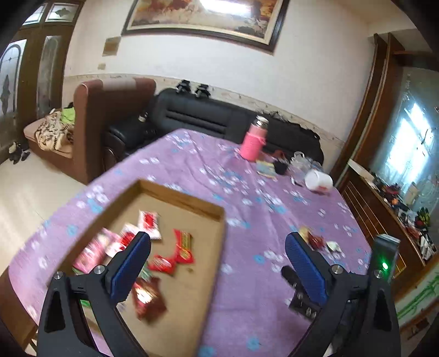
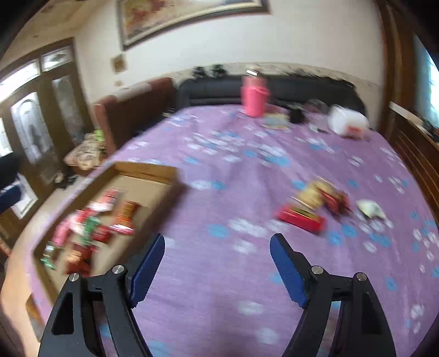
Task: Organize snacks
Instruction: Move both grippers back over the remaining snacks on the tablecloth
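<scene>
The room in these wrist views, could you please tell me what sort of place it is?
Most likely a home living room: a black sofa and a brown armchair stand by the wall under a large framed painting, behind a table with a purple floral cloth.

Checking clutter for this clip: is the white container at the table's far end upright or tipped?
Tipped. The white container lies on its side on the purple tablecloth.
</scene>
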`<state>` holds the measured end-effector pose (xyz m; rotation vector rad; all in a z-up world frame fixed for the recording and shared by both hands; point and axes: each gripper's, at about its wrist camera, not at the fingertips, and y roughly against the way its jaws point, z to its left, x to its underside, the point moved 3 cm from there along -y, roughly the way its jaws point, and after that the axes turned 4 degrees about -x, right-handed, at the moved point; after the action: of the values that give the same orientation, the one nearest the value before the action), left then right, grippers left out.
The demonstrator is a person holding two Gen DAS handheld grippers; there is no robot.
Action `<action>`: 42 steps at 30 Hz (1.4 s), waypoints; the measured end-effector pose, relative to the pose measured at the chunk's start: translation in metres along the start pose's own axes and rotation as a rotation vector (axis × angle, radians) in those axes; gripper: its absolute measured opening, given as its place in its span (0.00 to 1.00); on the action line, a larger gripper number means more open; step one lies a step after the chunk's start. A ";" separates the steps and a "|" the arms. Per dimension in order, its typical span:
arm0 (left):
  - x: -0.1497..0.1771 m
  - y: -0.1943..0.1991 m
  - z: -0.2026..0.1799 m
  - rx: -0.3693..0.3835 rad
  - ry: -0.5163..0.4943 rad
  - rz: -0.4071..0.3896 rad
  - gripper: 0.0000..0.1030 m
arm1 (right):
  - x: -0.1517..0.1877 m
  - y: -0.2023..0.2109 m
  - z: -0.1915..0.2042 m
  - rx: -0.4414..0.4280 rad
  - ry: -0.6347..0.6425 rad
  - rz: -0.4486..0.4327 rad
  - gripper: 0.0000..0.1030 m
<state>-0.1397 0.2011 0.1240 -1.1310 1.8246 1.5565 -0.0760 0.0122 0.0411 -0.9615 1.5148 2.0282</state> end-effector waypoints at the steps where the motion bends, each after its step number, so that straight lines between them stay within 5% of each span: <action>1: 0.004 0.000 -0.007 -0.001 -0.007 0.006 0.96 | 0.003 0.001 -0.015 0.027 -0.034 0.008 0.80; 7: 0.023 0.005 -0.038 -0.039 -0.096 0.016 0.96 | 0.013 0.019 -0.092 0.170 -0.148 -0.014 0.80; 13: 0.034 0.003 -0.062 -0.058 -0.202 0.033 0.96 | 0.016 0.038 -0.134 0.177 -0.236 -0.050 0.80; 19: 0.044 -0.011 -0.073 -0.039 -0.235 0.081 0.96 | 0.014 0.045 -0.147 0.182 -0.244 -0.085 0.80; 28: 0.080 -0.056 -0.091 0.044 -0.263 0.254 0.95 | 0.000 0.027 -0.178 0.236 -0.303 -0.009 0.80; 31: 0.092 -0.074 -0.101 0.064 -0.298 0.292 0.95 | -0.010 0.024 -0.181 0.195 -0.297 -0.034 0.80; 36: 0.106 -0.104 -0.103 0.074 -0.293 0.366 0.95 | -0.032 -0.004 -0.167 -0.014 -0.261 0.015 0.80; 39: 0.113 -0.117 -0.099 0.073 -0.275 0.402 0.95 | -0.049 -0.027 -0.165 0.010 -0.243 0.044 0.80; 42: 0.117 -0.126 -0.096 0.079 -0.263 0.435 0.95 | -0.063 -0.055 -0.170 0.042 -0.244 0.091 0.67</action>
<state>-0.0843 0.0748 -0.0174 -0.4800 2.0113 1.7488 0.0505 -0.1278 0.0246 -0.6128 1.4848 2.0810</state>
